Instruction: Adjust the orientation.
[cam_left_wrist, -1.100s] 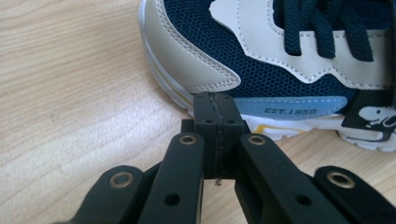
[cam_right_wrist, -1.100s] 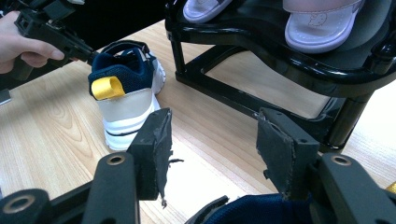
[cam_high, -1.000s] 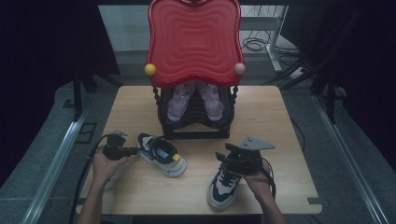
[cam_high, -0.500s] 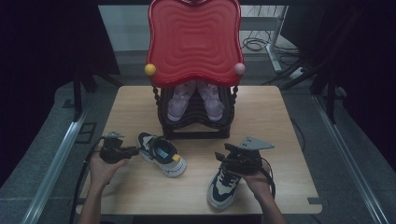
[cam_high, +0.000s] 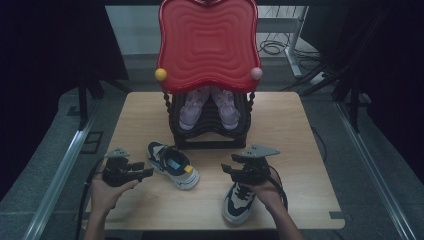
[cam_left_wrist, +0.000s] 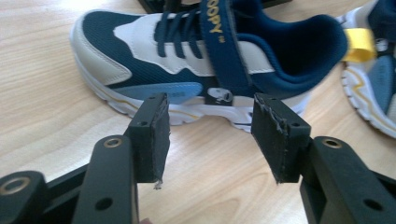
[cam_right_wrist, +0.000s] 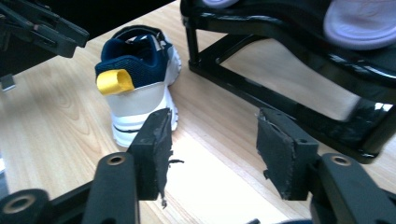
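L gripper jaws just sprung wide, nothing between, navy shoe mid-worktop. R gripper released above second shoe nr front edge. Risk: L nudges shoe askew.

Each hand-held gripper is matt black, with two flat arms pierced by round screw holes and ending in square pads of frayed black foam. A grey three-cornered plate sits on top, and a black cable trails behind.
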